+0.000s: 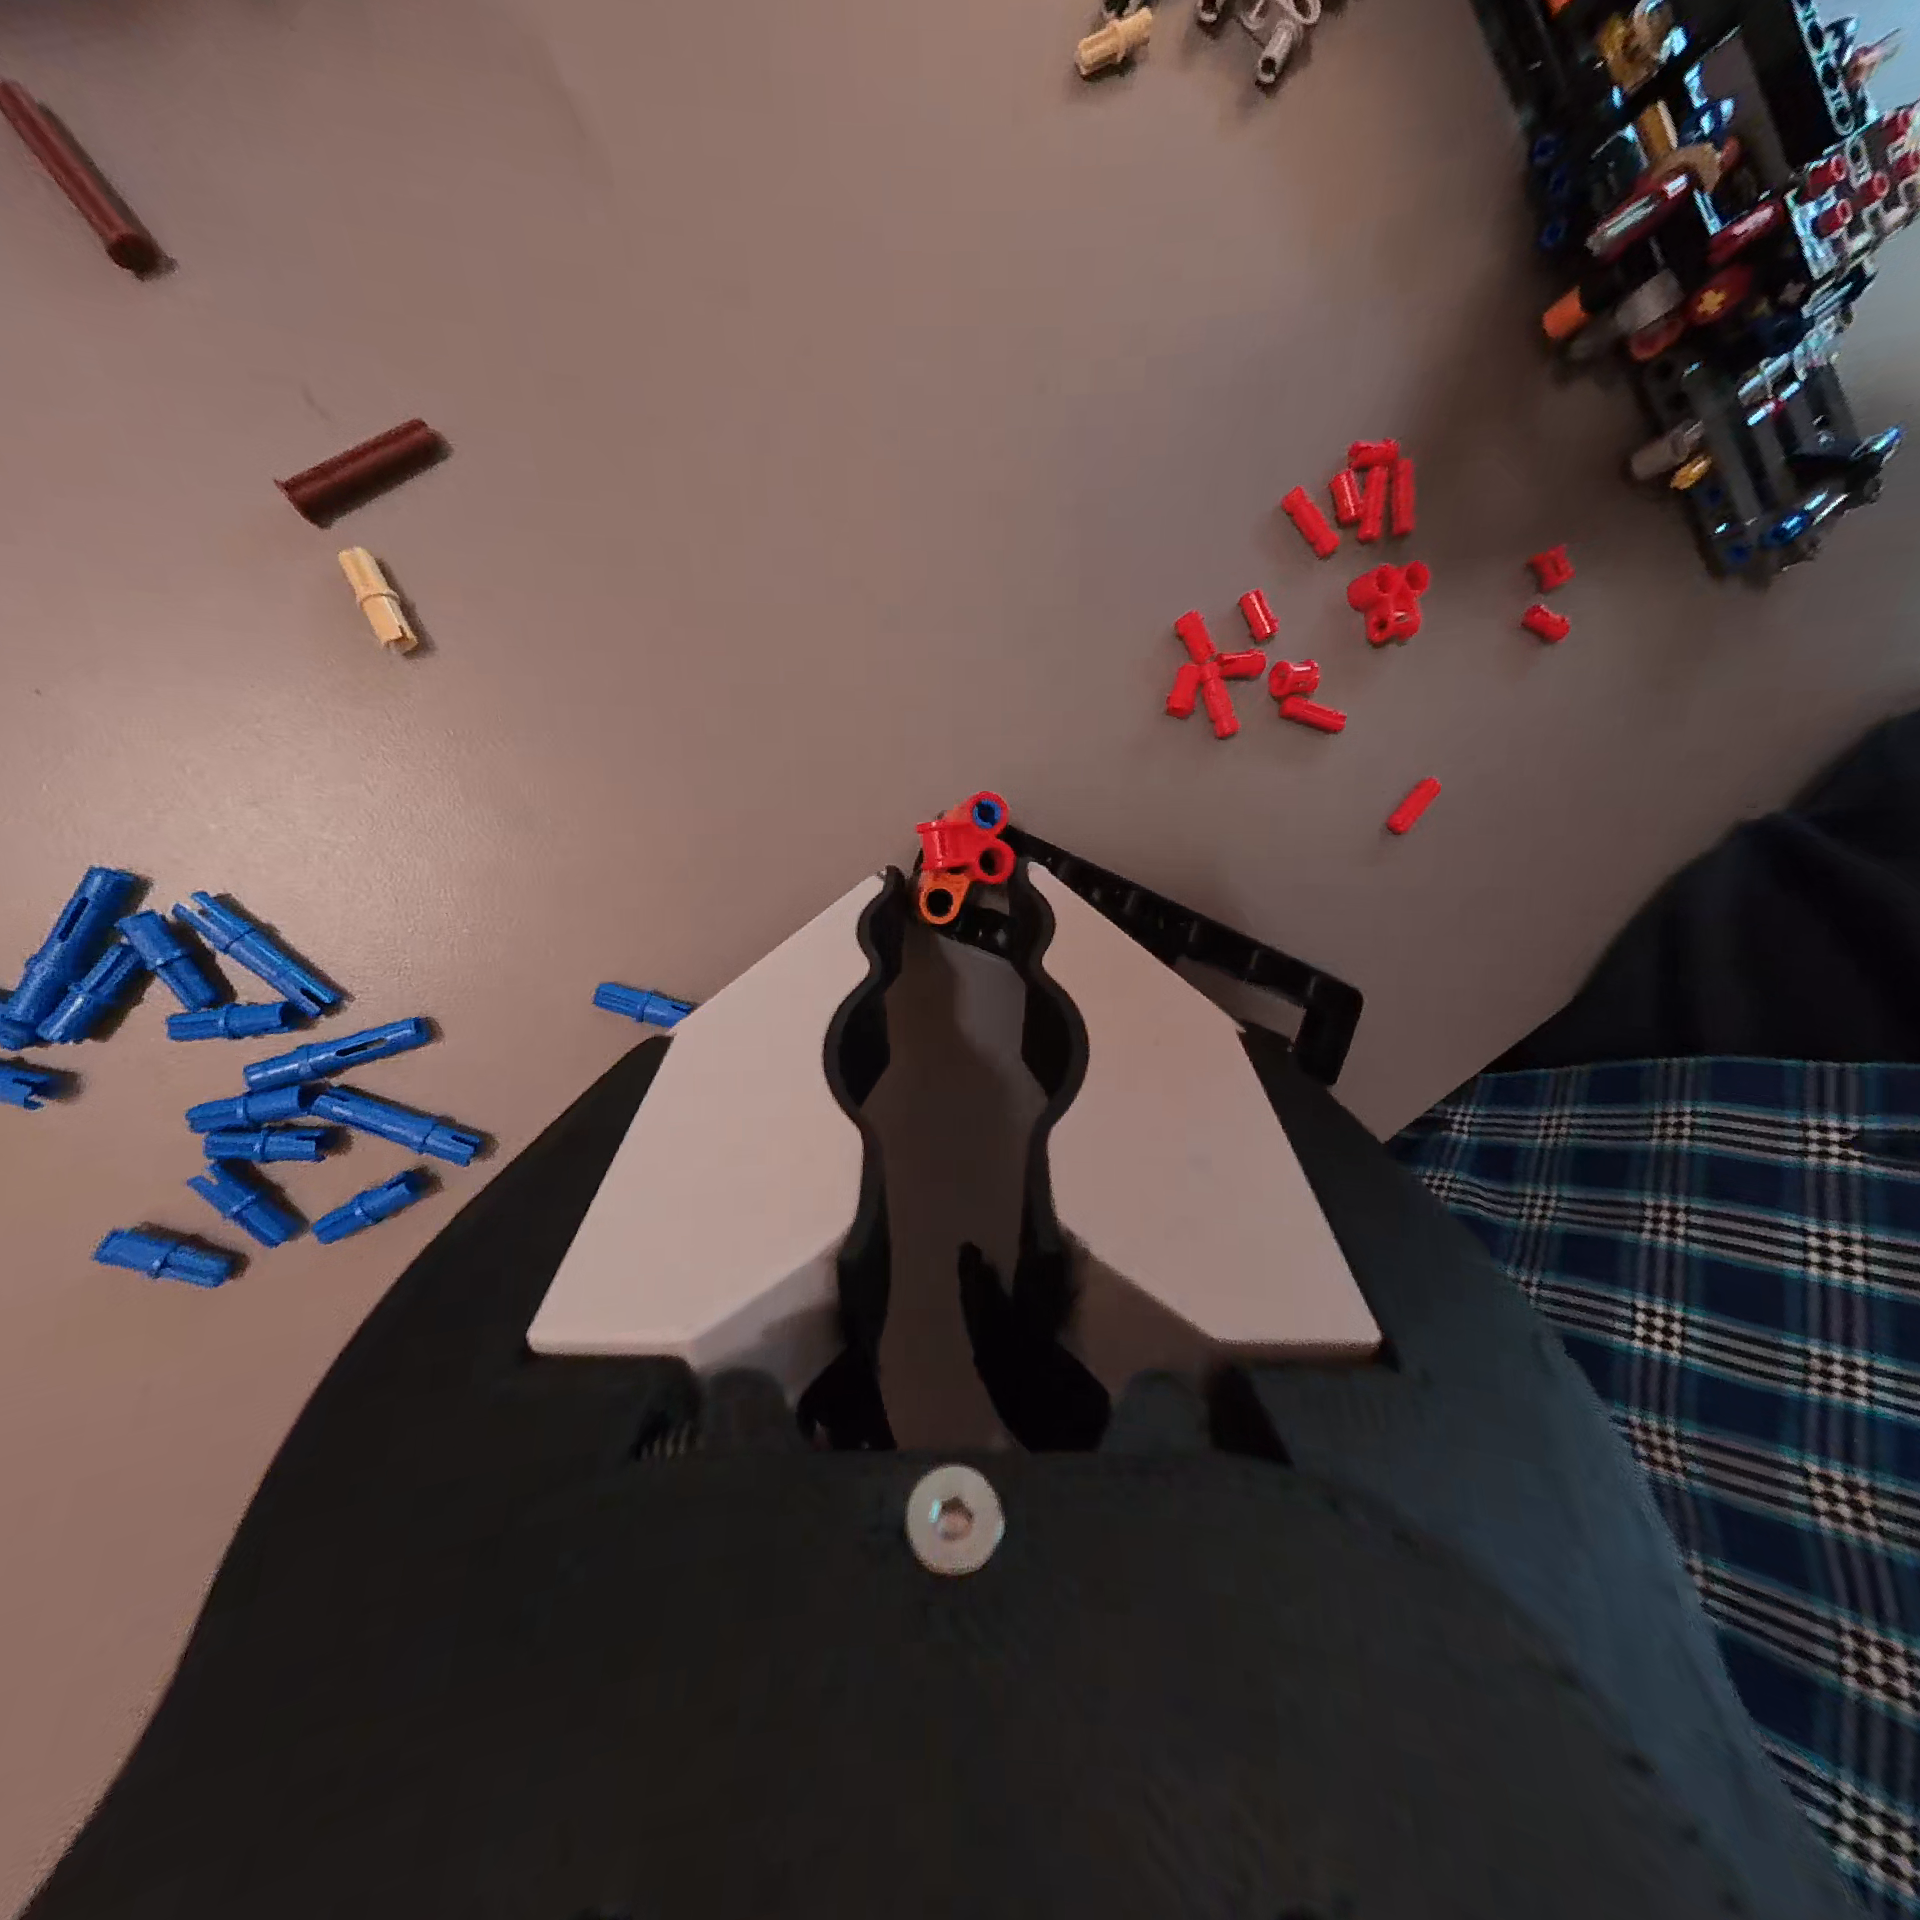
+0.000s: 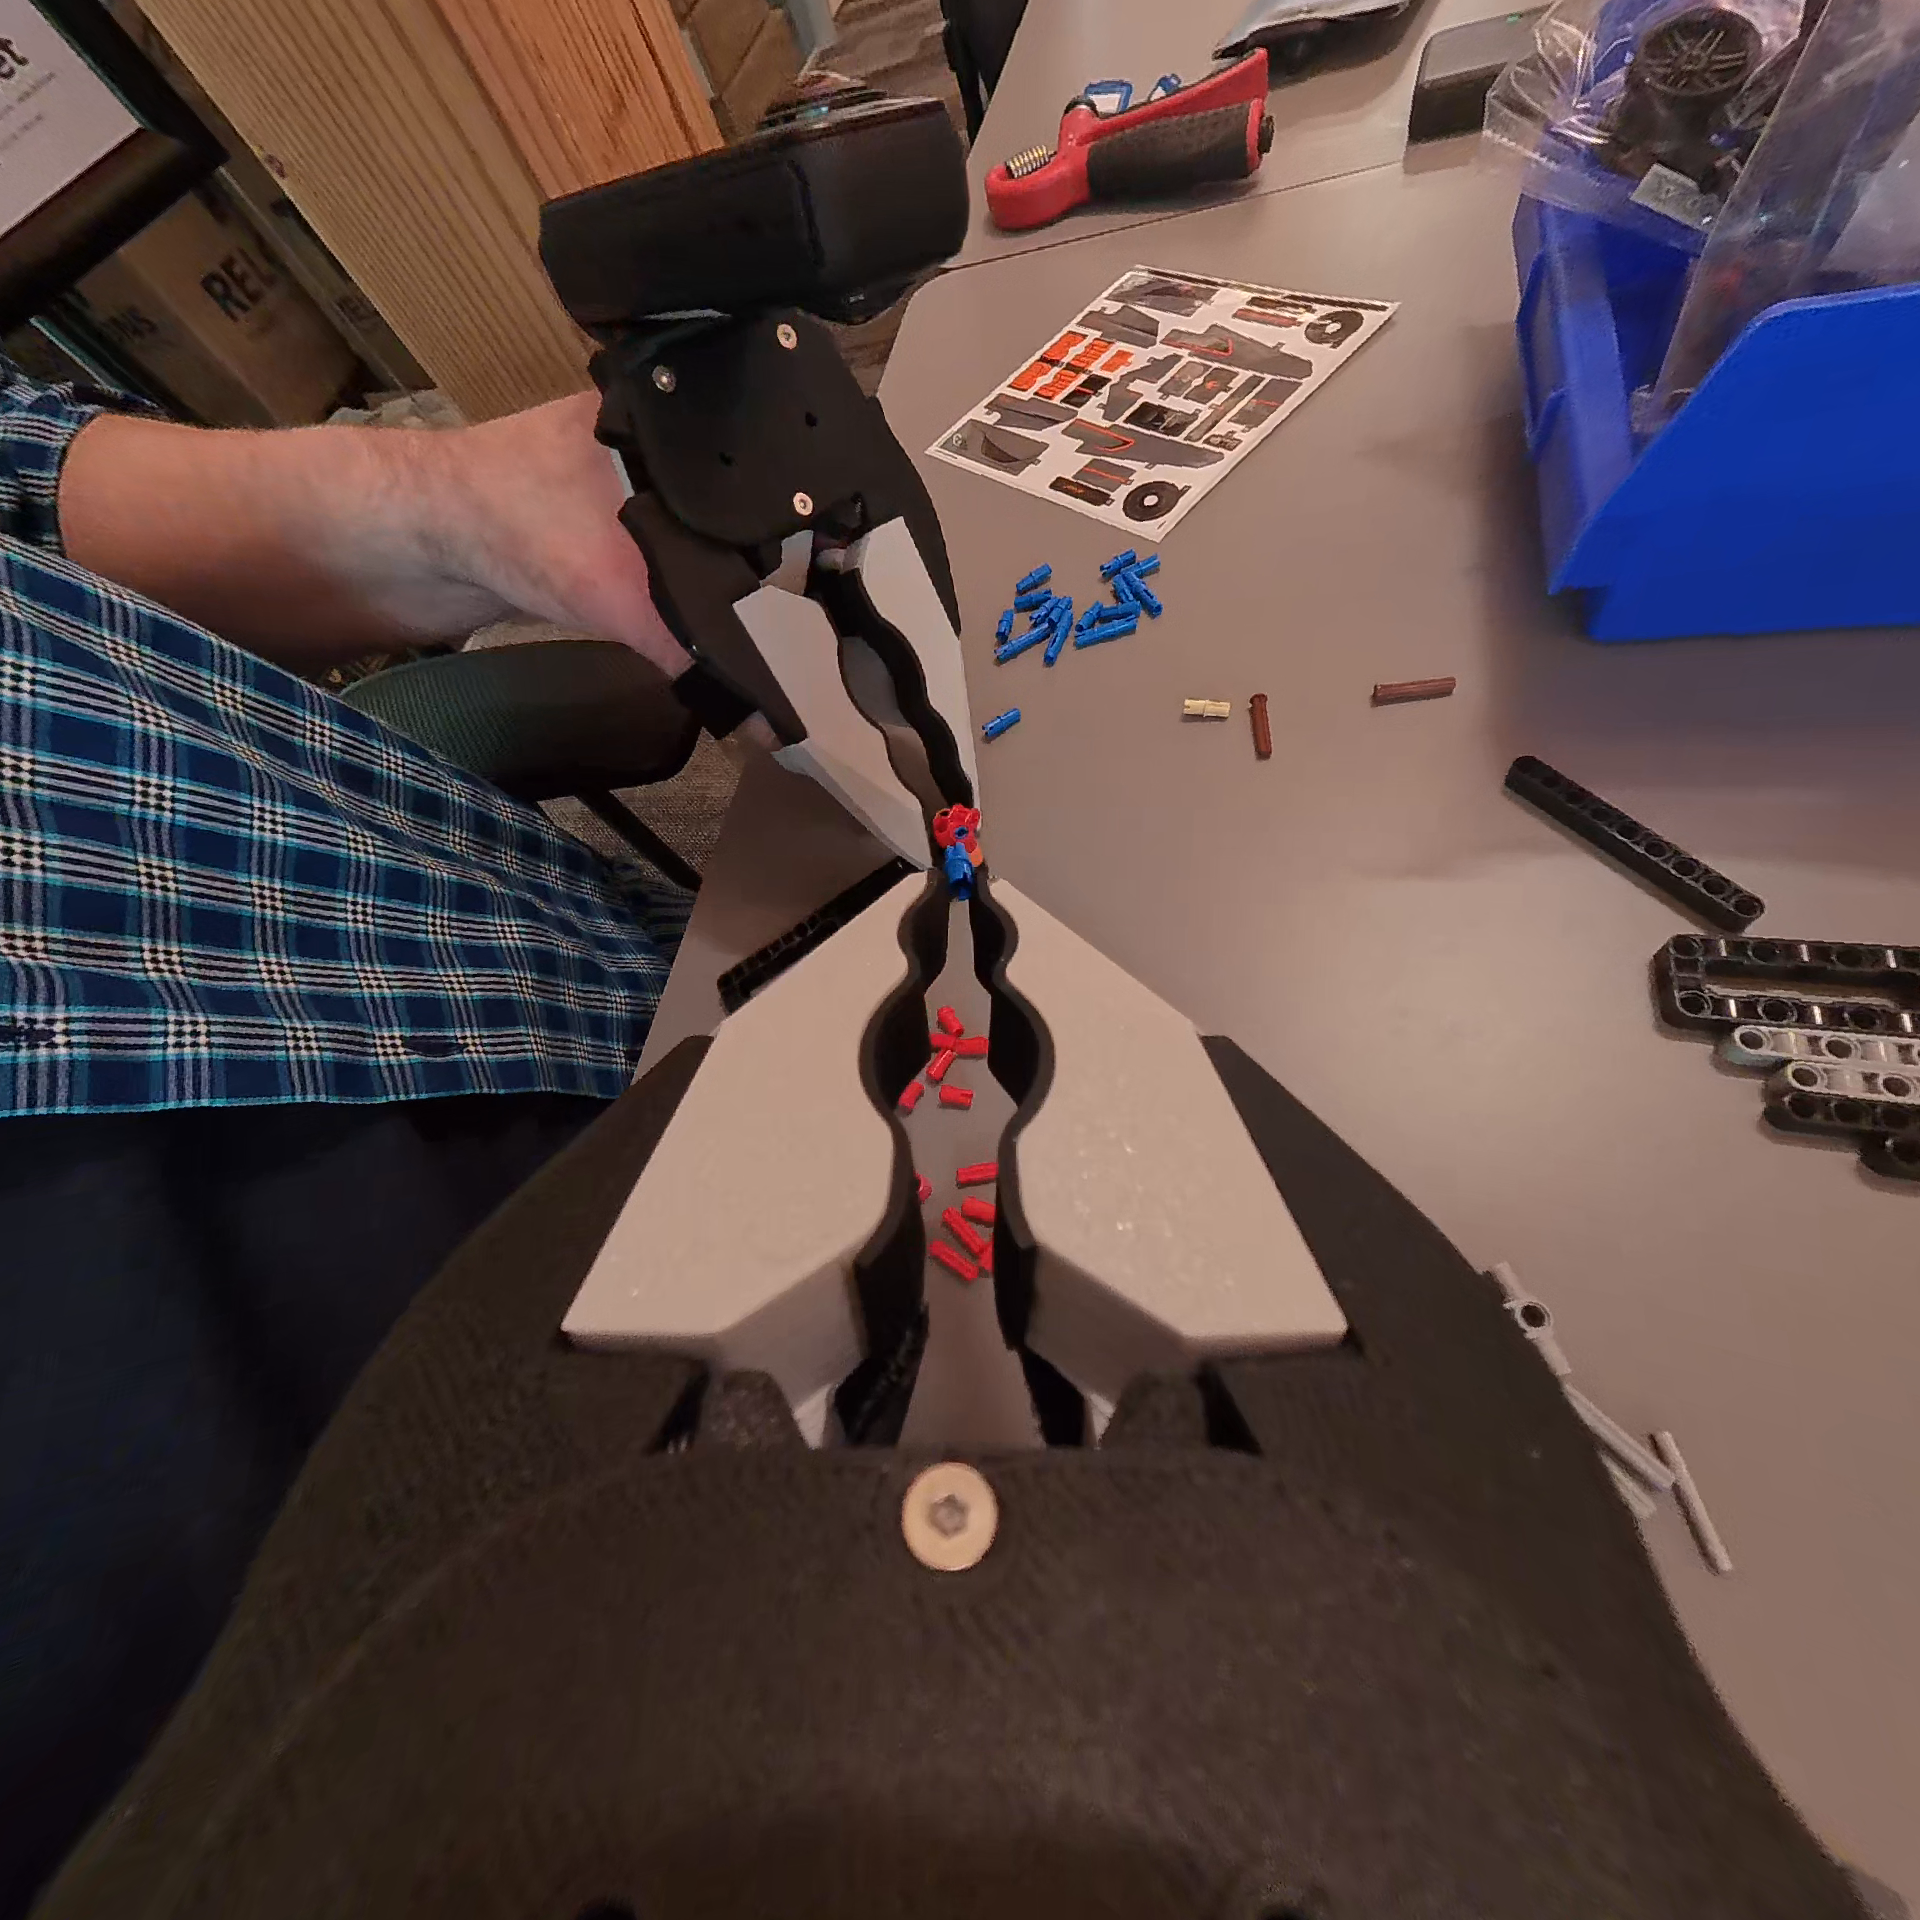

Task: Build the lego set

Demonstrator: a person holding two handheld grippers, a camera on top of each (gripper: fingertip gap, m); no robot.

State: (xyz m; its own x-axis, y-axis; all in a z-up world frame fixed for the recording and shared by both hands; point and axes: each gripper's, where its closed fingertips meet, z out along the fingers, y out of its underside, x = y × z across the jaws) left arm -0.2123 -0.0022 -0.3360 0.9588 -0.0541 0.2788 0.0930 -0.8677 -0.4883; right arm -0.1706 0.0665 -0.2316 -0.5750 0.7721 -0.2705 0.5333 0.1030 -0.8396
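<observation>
My left gripper [image 1: 961,883] is shut on a small sub-assembly: a red connector [image 1: 961,836] with a blue pin [image 1: 987,810] in one hole, an orange piece [image 1: 940,902] below it, and a black frame [image 1: 1195,956] running off to the right. In the right wrist view the left gripper [image 2: 961,816] comes in from the upper left, held by a hand, with the red connector [image 2: 954,821] at its tips and the black frame [image 2: 800,940] behind. My right gripper [image 2: 961,888] is shut. The blue pin [image 2: 956,871] shows just past its tips; contact is unclear.
On the grey table lie blue pins [image 1: 260,1070], red pieces [image 1: 1299,623], brown axles [image 1: 364,468], a tan pin [image 1: 376,597] and the part-built model [image 1: 1714,260]. A sticker sheet [image 2: 1164,395], blue bin [image 2: 1714,447], black beam [image 2: 1631,842] and stacked frames [image 2: 1808,1029] lie farther off. One gripper's finger ends stand about 12 centimeters off the other's. The part-built model [image 1: 1714,260] is about 15 centimeters from my right fingertips.
</observation>
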